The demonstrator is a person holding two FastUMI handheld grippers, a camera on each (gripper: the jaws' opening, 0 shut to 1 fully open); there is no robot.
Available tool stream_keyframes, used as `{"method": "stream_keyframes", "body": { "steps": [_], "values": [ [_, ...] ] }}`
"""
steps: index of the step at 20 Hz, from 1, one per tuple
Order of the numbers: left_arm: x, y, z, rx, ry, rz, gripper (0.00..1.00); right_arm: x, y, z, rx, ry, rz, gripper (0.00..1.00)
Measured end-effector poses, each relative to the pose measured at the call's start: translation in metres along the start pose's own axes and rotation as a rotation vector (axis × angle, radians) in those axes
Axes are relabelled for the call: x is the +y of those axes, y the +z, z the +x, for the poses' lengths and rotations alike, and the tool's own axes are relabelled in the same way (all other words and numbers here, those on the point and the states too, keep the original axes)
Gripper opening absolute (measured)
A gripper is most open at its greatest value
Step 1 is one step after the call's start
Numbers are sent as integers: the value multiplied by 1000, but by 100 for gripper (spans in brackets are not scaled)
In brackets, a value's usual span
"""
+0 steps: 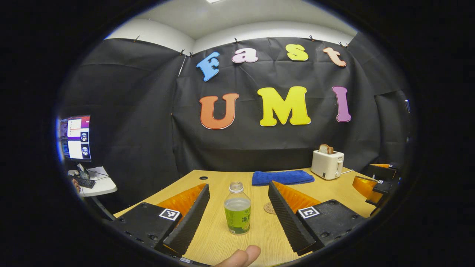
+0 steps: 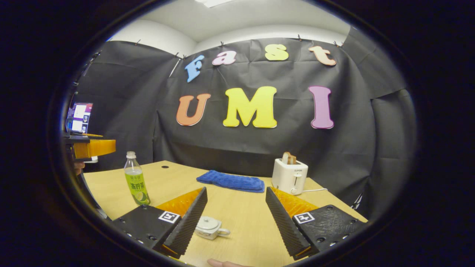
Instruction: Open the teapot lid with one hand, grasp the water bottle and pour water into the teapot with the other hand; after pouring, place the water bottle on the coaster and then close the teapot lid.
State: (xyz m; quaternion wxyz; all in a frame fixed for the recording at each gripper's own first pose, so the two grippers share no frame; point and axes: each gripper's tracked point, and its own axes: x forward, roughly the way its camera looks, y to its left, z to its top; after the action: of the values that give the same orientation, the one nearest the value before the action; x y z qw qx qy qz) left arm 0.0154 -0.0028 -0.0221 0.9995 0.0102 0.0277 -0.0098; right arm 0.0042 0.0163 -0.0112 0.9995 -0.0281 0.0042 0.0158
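Left claw (image 1: 237, 207): spread wide, empty, water bottle (image 1: 237, 209) upright between its fingers on the bench (image 1: 259, 237), long axis vertical, cap up; coaster (image 1: 270, 208) just behind it.

Right claw (image 2: 235, 218): spread wide, empty, above teapot (image 2: 209, 227), lid on, handle pointing view-right.

Advice: right claw descends centred on lid knob, lifts straight; left closes mid-label.

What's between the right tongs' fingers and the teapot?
Bare wooden tabletop only. In the right gripper view, the small white lidded teapot sits low beside the left finger of the open right tongs.
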Motion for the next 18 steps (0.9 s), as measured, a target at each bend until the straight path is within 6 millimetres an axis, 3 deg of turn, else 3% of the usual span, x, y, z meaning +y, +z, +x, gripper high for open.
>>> {"method": "stream_keyframes", "body": {
  "steps": [7, 13, 15, 16, 18],
  "values": [
    [5, -7, 3, 19, 13, -14, 99, 29, -16, 25, -40, 93, 90, 95],
    [7, -13, 8, 37, 16, -23, 99, 56, -72, 59, 58, 114, 55, 93],
    [10, -17, 9, 49, 25, -7, 96, 70, -86, 64, 88, 159, 52, 81],
    [10, -18, 9, 53, 28, 4, 99, 72, -93, 65, 107, 168, 63, 67],
    [10, -19, 10, 56, 27, 13, 99, 76, -104, 67, 141, 184, 84, 55]
  ]
}}
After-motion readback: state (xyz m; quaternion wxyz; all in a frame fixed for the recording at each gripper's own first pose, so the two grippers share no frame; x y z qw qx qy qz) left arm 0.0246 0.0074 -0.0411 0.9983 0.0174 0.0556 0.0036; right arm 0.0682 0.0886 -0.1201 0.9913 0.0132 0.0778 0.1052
